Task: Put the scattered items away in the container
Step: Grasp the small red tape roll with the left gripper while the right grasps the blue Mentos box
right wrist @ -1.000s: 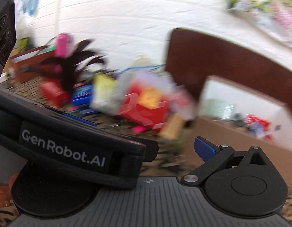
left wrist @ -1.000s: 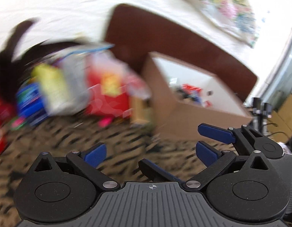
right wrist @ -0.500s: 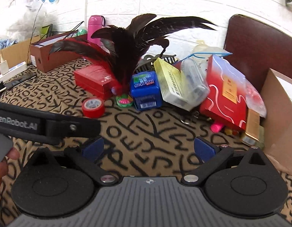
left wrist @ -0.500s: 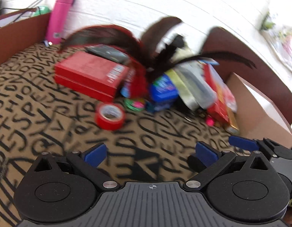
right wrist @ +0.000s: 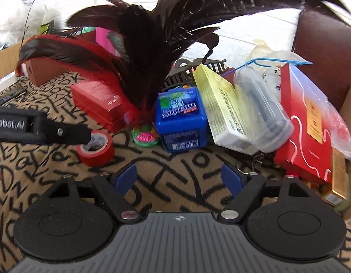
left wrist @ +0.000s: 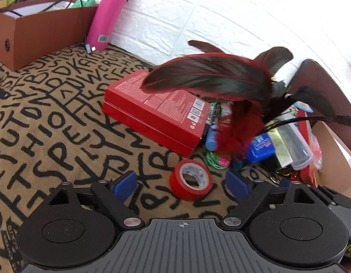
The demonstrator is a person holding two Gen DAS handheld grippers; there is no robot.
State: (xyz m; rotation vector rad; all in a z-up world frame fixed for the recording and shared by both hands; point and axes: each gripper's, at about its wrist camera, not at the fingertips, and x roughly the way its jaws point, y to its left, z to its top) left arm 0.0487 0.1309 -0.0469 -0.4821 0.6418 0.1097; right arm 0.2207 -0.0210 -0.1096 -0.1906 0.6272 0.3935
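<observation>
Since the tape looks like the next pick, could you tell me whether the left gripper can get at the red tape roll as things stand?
Probably yes: the red tape roll lies alone on the cloth, just ahead of the left gripper, whose closing jaws hold nothing.

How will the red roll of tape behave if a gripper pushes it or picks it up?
The red roll of tape leans on its edge on the patterned cloth, so a push would probably roll or topple it. It looks light and stiff. Its round, smooth side may slip, so gripping across the flat faces seems safer.

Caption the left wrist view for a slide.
Left gripper, jaws closing, nothing yet gripped, nears red tape roll beside red box.
</observation>
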